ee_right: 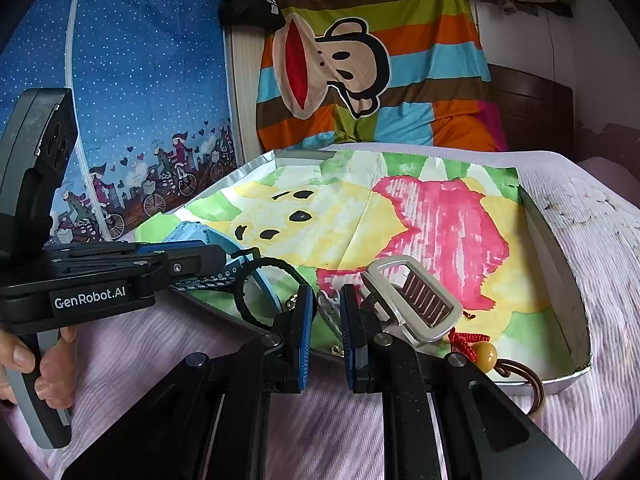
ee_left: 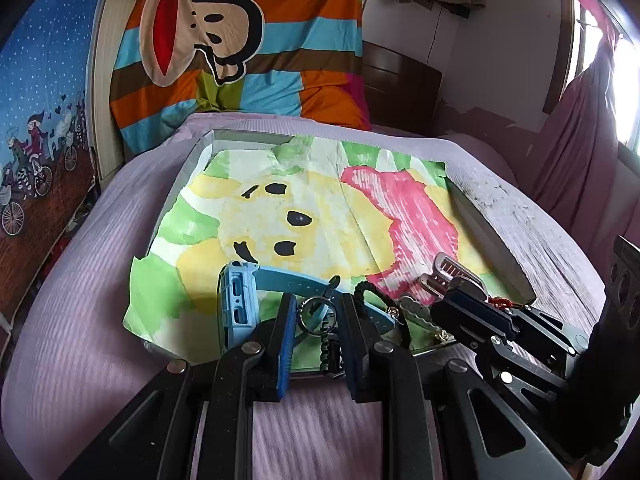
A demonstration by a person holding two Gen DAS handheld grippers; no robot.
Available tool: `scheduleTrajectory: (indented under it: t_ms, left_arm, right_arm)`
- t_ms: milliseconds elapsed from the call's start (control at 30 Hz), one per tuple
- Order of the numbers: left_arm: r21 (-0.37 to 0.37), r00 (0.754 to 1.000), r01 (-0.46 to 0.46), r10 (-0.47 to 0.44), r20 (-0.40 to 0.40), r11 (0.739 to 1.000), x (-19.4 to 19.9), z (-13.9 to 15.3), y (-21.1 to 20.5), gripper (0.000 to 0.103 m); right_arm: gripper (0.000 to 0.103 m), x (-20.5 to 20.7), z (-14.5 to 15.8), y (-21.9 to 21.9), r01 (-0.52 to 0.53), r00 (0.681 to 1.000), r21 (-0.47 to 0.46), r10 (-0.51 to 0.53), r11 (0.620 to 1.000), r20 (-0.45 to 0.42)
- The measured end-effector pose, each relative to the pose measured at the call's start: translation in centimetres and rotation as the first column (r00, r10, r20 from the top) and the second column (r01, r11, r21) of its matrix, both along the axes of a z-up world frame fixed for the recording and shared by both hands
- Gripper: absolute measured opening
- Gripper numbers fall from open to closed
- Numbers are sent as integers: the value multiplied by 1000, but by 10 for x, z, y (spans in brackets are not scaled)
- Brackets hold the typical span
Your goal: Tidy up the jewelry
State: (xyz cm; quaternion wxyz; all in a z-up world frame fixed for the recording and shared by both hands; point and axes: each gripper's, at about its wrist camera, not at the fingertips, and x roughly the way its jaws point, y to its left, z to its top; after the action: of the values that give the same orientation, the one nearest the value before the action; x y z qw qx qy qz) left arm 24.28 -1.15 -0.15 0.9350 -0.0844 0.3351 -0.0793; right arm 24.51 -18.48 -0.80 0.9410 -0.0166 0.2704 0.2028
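Observation:
A shallow white tray (ee_left: 199, 157) (ee_right: 560, 248), lined with a painted paper, lies on the bed. Jewelry is heaped at its near edge. My left gripper (ee_left: 318, 320) is open, with a metal key ring (ee_left: 310, 322) and a black braided cord (ee_left: 362, 292) lying between its fingers. A light blue watch (ee_left: 236, 304) (ee_right: 188, 234) lies just left of it. My right gripper (ee_right: 328, 328) is open over a small silver clip (ee_right: 329, 307). A big white-and-silver clip (ee_right: 416, 300) (ee_left: 452, 274) rests against its right finger. A red knot with an amber bead (ee_right: 484, 354) lies further right.
The tray rests on a lilac bed cover (ee_left: 80, 320). A striped monkey quilt (ee_left: 240, 48) is piled behind it, and a blue printed net (ee_right: 140, 80) hangs at the left. A hand (ee_right: 44, 364) holds the left gripper's handle. A brown ring (ee_right: 534, 384) overhangs the tray's near right corner.

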Motion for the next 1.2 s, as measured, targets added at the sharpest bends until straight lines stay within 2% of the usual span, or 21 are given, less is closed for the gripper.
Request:
scheduleTrajectory:
  t_ms: [267, 333, 400, 567, 633, 800, 867, 967, 1033, 1200]
  left_arm:
    - [-37, 1000, -14, 15, 17, 999, -5, 2, 7, 20]
    - [-36, 999, -22, 23, 35, 999, -9, 5, 8, 31]
    - [-49, 998, -23, 26, 54, 999, -14, 8, 10, 38]
    - [-47, 994, -49, 53, 97, 998, -25, 16, 13, 45]
    - [-43, 992, -56, 60, 114, 998, -30, 19, 13, 51]
    - [-26, 984, -86, 89, 153, 996, -44, 27, 14, 67]
    - [-8, 979, -113, 113, 171, 994, -50, 30, 13, 77]
    - [26, 968, -140, 131, 215, 990, -62, 36, 11, 84]
    - [47, 960, -158, 142, 240, 986, -69, 39, 10, 93]
    - [53, 948, -176, 155, 277, 983, -88, 46, 11, 100]
  right_arm:
    - [14, -9, 5, -8, 32, 999, 23, -33, 999, 38]
    - [15, -12, 7, -10, 39, 998, 31, -40, 999, 51]
    - [17, -16, 9, -12, 47, 997, 35, -49, 998, 64]
    - [41, -27, 16, -20, 81, 991, 53, -86, 995, 102]
    - [41, -32, 20, -24, 93, 988, 68, -101, 993, 113]
    - [57, -45, 30, -32, 127, 979, 101, -141, 987, 146]
    - [63, -51, 34, -35, 140, 974, 113, -157, 984, 161]
    - [72, -60, 40, -40, 148, 970, 144, -172, 978, 172]
    - [76, -66, 44, -43, 155, 966, 154, -183, 976, 184]
    - [90, -82, 51, -47, 172, 958, 167, -204, 971, 201]
